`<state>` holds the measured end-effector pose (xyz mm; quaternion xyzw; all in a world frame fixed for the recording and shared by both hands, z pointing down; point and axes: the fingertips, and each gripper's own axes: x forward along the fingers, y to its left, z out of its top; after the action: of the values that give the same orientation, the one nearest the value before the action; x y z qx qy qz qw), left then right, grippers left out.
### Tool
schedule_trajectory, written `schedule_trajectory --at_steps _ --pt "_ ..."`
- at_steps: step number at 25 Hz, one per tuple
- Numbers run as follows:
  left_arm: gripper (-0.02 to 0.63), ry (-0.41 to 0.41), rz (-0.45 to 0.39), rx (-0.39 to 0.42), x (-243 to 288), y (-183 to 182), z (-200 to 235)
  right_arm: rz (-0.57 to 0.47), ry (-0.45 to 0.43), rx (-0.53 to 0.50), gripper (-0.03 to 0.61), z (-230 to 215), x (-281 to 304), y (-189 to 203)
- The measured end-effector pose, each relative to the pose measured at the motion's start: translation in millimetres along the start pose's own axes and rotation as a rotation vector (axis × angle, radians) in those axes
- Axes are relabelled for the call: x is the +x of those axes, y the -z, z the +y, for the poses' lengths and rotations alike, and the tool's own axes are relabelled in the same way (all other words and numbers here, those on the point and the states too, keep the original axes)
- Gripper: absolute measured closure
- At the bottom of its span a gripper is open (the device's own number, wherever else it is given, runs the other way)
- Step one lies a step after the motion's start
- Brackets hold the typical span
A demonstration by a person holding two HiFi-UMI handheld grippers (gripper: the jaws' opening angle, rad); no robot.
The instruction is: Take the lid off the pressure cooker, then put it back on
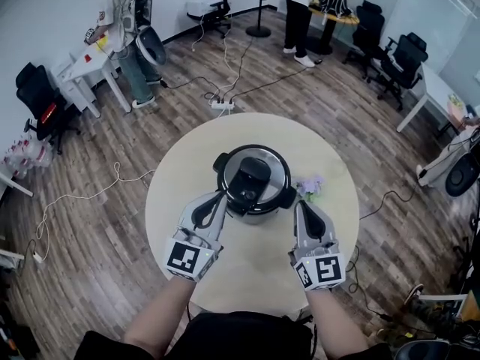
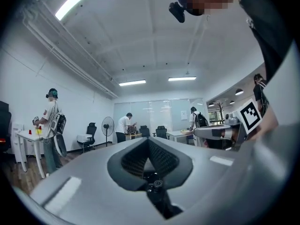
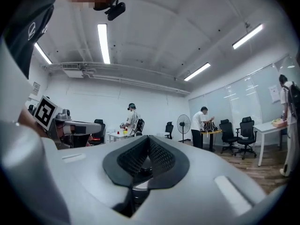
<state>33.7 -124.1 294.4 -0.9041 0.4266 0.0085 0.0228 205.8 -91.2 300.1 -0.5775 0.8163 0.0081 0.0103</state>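
Round beige tabletop [image 1: 330,156], and the silver pressure cooker [image 1: 253,182] sits dead centre with its black-handled lid [image 1: 251,172] on. Your left gripper [image 1: 218,199] and right gripper [image 1: 299,205] flank the cooker's near side, both with jaws pressed together on nothing. The left tip looks a touch closer to the cooker. Only the head view shows that. Both gripper views just stare level across the office, with no cooker in them.

Room bright, evenly lit. Src: ceiling strip lights [image 3: 104,41] overhead. Shadows faint, soft-edged. Slight glare on steel rim of pressure cooker lid [image 1: 253,177]. All views fisheye: straight lines bend twd edges. Both gripper views have dark corners, soft near foreground and sharp far room.
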Motion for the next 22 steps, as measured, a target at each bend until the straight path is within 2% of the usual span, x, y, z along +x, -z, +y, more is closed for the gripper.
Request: schedule_trajectory --at_steps 6,22 --pt "0.614 -0.024 -0.002 0.015 -4 -1 5 -0.007 0.006 -0.057 0.572 8 4 -2" --pt "0.614 -0.054 0.003 0.014 -9 -2 19 -0.016 0.042 -0.062 0.572 0 5 -4"
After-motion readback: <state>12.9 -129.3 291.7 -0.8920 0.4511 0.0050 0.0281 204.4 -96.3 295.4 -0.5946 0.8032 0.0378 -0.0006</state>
